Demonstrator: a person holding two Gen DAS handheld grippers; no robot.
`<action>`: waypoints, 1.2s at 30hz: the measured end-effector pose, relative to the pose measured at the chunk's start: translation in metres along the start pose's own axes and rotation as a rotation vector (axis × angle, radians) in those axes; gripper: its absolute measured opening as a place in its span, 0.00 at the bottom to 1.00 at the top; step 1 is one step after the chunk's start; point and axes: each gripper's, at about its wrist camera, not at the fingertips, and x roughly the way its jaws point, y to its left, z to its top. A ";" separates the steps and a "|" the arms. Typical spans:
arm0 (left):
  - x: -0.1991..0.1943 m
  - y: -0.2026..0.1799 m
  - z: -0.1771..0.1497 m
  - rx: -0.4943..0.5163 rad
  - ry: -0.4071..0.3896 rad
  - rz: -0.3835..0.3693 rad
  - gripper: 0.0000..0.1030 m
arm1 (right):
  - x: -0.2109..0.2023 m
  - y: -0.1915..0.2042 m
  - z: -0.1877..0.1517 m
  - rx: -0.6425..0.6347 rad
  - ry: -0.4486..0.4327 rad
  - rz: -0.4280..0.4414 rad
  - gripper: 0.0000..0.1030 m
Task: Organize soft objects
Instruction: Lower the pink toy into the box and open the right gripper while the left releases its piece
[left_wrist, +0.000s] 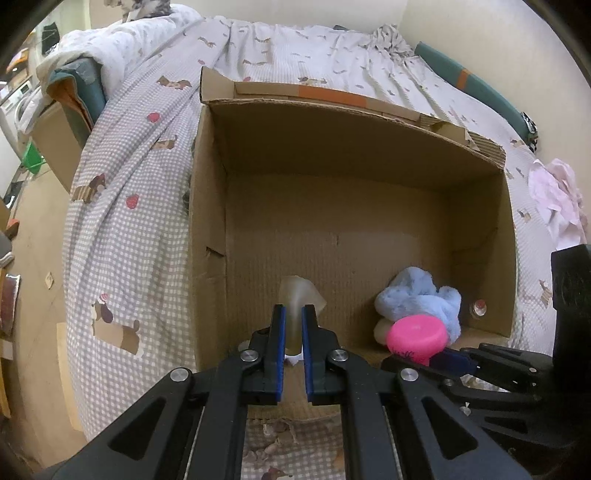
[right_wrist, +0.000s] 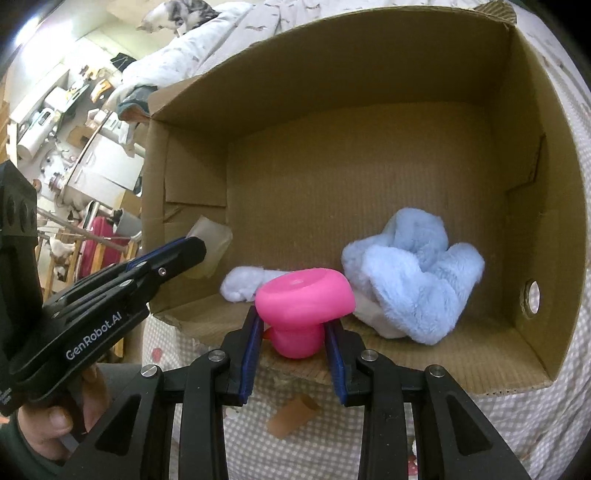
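While over the box (right_wrist: 535, 206) | right gripper (right_wrist: 293, 332) clamps pink toy (right_wrist: 303, 299) | left gripper (left_wrist: 293, 314) pinches translucent piece (left_wrist: 301, 291)

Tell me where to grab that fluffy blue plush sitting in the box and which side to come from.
Pinch a raised fold near the top of the blue plush, coming from above. It lies slumped near the cardboard box's side wall, and the pink toy in the right gripper crowds the near side.
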 end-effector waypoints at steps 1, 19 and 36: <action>0.001 0.001 0.000 -0.003 0.003 0.000 0.08 | 0.001 -0.001 0.000 0.002 0.002 -0.002 0.34; 0.004 -0.003 -0.003 0.020 0.016 -0.011 0.08 | 0.001 -0.002 0.002 0.005 0.014 -0.005 0.34; -0.004 -0.009 -0.003 0.056 -0.011 0.022 0.37 | -0.032 -0.016 0.007 0.041 -0.097 -0.036 0.35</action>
